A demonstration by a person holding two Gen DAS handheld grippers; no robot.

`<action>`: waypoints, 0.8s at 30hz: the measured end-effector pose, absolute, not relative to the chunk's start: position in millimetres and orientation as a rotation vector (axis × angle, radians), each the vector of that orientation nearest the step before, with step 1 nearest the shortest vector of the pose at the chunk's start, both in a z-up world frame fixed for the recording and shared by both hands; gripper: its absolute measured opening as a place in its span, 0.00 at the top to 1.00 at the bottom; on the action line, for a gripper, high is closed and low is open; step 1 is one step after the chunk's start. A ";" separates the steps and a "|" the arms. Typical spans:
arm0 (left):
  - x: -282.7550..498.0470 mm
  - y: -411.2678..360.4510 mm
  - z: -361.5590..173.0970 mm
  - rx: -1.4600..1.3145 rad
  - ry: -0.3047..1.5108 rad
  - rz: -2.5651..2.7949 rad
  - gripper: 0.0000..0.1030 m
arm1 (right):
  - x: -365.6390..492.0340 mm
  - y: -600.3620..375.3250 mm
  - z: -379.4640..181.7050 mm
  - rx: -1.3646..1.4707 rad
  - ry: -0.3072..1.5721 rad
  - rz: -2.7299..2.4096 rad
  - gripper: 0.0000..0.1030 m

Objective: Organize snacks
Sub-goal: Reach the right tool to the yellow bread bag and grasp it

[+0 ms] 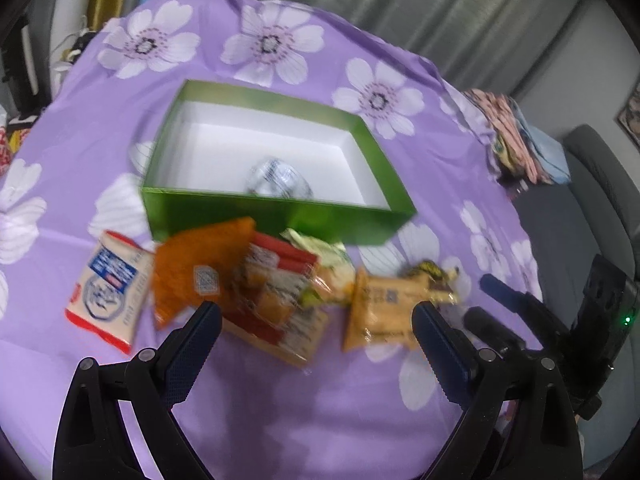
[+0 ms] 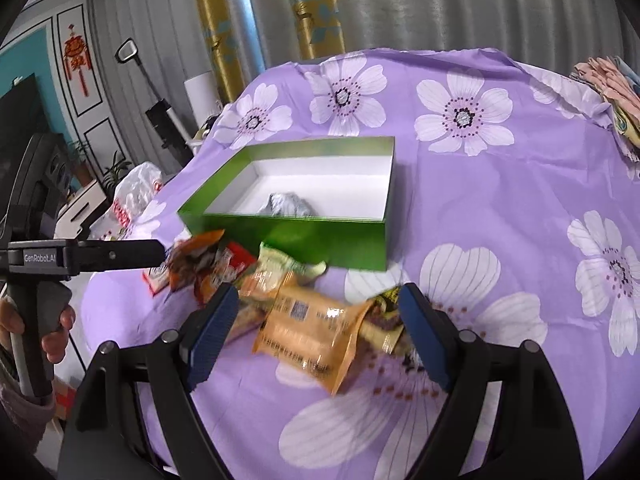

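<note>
Purple cloth (image 1: 280, 420) printed with white flowers, spread over the worktop.

Green box (image 1: 256, 216), open-topped, white inside, standing mid-cloth; one silvery crinkled packet (image 1: 280, 182) lying on its floor near the front wall.

Snack packets in a loose row on the cloth just before the box's front wall, several overlapping:
- white packet with blue label and red ends (image 1: 110, 286), leftmost, lying apart from the box;
- orange packet (image 1: 192, 268), overlapping the next;
- clear packet with red band (image 1: 280, 300), yellow pieces visible inside;
- pale green wrapper (image 1: 320, 252), touching the box's front wall;
- tan packet (image 1: 378, 312), printed, flat on the cloth;
- dark brown and yellow wrapper (image 1: 434, 276), beside the tan packet on the right.

Left claw (image 1: 316, 320): spread wide, empty, poised over the clear packet and its neighbours, pads touching nothing.

Right claw (image 2: 316, 312): spread wide, empty, framing the tan packet and the dark wrapper; contact not seen.

Hand (image 2: 52, 332) gripping the left tool's handle, seen at the left edge of the right wrist view.

Folded patterned fabric (image 1: 516, 140) at the far right corner of the cloth.
</note>
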State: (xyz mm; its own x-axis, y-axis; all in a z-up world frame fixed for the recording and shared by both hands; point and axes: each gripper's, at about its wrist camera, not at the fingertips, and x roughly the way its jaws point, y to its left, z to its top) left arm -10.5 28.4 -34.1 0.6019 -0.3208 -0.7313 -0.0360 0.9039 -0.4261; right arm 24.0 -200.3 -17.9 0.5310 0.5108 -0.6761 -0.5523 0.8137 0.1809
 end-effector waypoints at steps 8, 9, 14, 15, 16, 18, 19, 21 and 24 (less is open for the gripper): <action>-13.9 -7.9 -50.1 -0.394 0.952 -0.246 0.07 | 5.8 -204.4 -40.1 -0.049 0.848 0.649 0.20; -13.4 -10.7 -51.4 -0.391 0.956 -0.249 0.07 | 5.4 -204.5 -42.9 -0.048 0.854 0.651 0.20; -7.7 -24.9 -59.8 -0.374 0.980 -0.271 0.07 | 5.1 -202.4 -55.6 -0.059 0.870 0.649 0.21; -5.5 -27.3 -61.3 -0.373 0.985 -0.277 0.07 | 5.3 -202.0 -57.5 -0.060 0.873 0.648 0.21; -2.9 -30.4 -62.9 -0.370 0.990 -0.285 0.07 | 6.1 -201.6 -59.6 -0.059 0.877 0.649 0.21; 2.4 -37.2 -65.4 -0.357 1.000 -0.294 0.07 | 7.1 -201.2 -63.3 -0.054 0.882 0.655 0.21; 4.4 -39.3 -66.1 -0.353 1.003 -0.300 0.07 | 8.4 -201.1 -65.1 -0.050 0.885 0.658 0.21; 9.7 -43.9 -68.6 -0.350 1.012 -0.303 0.07 | 11.1 -200.4 -67.7 -0.041 0.891 0.666 0.23; 17.1 -49.7 -73.0 -0.344 1.024 -0.312 0.07 | 14.0 -200.5 -72.0 -0.025 0.900 0.673 0.25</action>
